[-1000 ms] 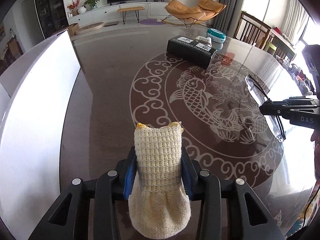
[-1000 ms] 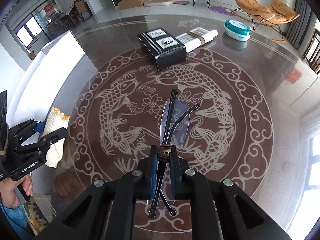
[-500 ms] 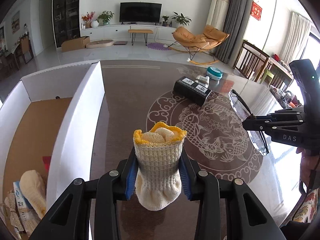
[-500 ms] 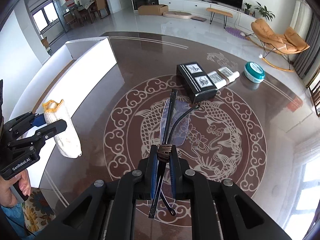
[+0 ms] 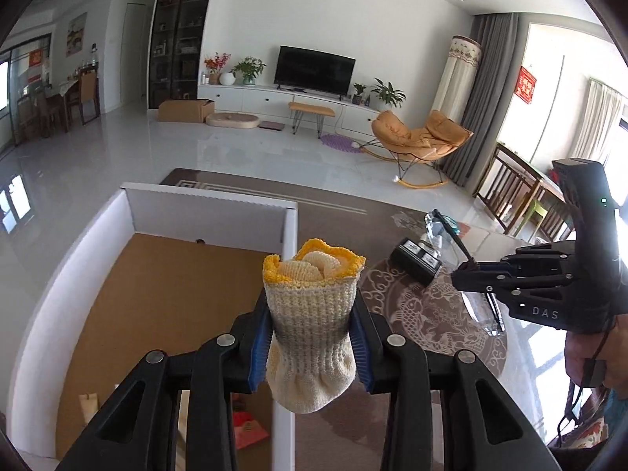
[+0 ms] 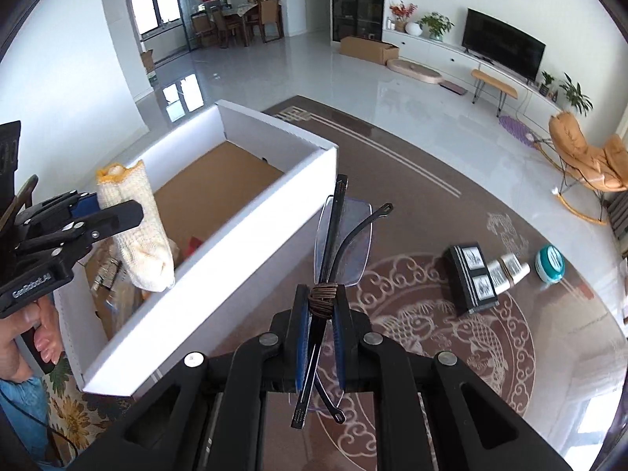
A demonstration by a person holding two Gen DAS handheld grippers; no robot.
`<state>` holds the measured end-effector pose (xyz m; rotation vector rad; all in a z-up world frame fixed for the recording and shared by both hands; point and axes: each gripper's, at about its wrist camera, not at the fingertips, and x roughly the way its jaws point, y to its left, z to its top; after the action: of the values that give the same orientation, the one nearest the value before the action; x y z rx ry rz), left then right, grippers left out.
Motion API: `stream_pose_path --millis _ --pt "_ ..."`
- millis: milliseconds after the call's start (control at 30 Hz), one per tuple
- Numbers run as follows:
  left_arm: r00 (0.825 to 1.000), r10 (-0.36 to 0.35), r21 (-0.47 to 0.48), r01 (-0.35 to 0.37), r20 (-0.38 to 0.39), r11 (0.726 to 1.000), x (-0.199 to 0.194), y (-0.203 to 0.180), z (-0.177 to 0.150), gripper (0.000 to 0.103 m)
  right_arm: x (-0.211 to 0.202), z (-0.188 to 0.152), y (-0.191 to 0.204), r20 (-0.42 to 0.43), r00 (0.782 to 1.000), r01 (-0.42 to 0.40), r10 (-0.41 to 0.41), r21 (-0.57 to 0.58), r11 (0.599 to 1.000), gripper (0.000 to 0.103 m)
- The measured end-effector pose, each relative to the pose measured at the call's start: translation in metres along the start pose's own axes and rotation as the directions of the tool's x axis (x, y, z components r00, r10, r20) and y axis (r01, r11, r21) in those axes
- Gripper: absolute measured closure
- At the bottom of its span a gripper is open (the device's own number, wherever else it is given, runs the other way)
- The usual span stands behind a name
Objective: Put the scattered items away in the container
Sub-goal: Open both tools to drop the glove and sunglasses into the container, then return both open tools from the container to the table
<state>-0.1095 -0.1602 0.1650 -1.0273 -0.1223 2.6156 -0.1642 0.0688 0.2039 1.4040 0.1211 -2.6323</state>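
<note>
While the white box [image 6: 251,212] sits at 10 o'clock on the desk [image 6: 412,204], a knitted sock [image 5: 312,325] is clamped by the left claw [image 5: 312,337], long axis upright, cuff at 12. Folded glasses [image 6: 337,243] are gripped in the right claw [image 6: 320,333], pointing to 12.

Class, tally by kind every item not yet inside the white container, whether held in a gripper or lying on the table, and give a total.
Knitted pouch: 1
Eyeglasses: 1
Black box: 1
White wrapped roll: 1
Teal round tin: 1
Total: 5
</note>
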Motion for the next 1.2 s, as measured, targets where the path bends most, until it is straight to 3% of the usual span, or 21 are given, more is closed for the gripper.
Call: stream_pose_path --millis 133,233,367,500,700,800,833,900,967,1033,1200 --pt "0.995 0.100 -0.054 -0.102 -0.027 0.993 0.001 0.064 0.006 0.067 0.010 0.043 0.055 0.044 0.993 -0.106 0.110 -0.073 0.992 0.091" --pt "0.985 0.157 -0.081 -0.162 -0.071 0.983 0.011 0.101 -0.001 0.067 0.033 0.065 0.098 0.028 0.975 -0.218 0.221 -0.099 0.971 0.091" --pt "0.971 0.193 -0.105 -0.209 -0.138 0.972 0.030 0.135 -0.020 0.067 0.077 0.073 0.143 -0.033 0.949 -0.316 0.314 -0.106 0.943 0.091" --pt "0.959 0.207 -0.108 -0.230 -0.193 0.967 0.052 0.150 -0.037 0.067 0.123 0.067 0.167 -0.094 0.932 -0.357 0.351 -0.067 0.931 0.091" --pt "0.949 0.204 -0.123 -0.238 -0.242 0.963 0.070 0.159 -0.049 0.065 0.160 0.052 0.185 -0.141 0.928 -0.354 0.345 -0.048 0.934 0.088" --pt "0.942 0.227 -0.112 -0.260 -0.249 0.959 0.072 0.157 -0.051 0.050 0.162 0.052 0.189 -0.136 0.928 -0.357 0.347 -0.058 0.932 0.067" --pt "0.941 0.242 -0.111 -0.274 -0.239 0.955 0.070 0.157 -0.050 0.043 0.160 0.052 0.191 -0.126 0.939 -0.330 0.320 -0.073 0.941 0.060" --pt "0.942 0.259 -0.124 -0.290 -0.215 0.949 0.065 0.159 -0.047 0.035 0.155 0.053 0.187 -0.110 0.941 -0.329 0.320 -0.083 0.941 0.059" --pt "0.943 0.271 -0.137 -0.299 -0.191 0.944 0.056 0.156 -0.046 0.034 0.147 0.053 0.179 -0.083 0.945 -0.322 0.315 -0.081 0.943 0.041" --pt "0.945 0.282 -0.135 -0.305 -0.168 0.943 0.046 0.150 -0.046 0.034 0.136 0.052 0.170 -0.055 0.955 -0.296 0.292 -0.104 0.949 0.031" --pt "0.964 0.245 -0.068 -0.253 -0.107 0.965 0.022 0.102 -0.045 0.031 0.114 0.043 0.123 -0.006 0.985 -0.172 0.172 -0.142 0.975 0.028"
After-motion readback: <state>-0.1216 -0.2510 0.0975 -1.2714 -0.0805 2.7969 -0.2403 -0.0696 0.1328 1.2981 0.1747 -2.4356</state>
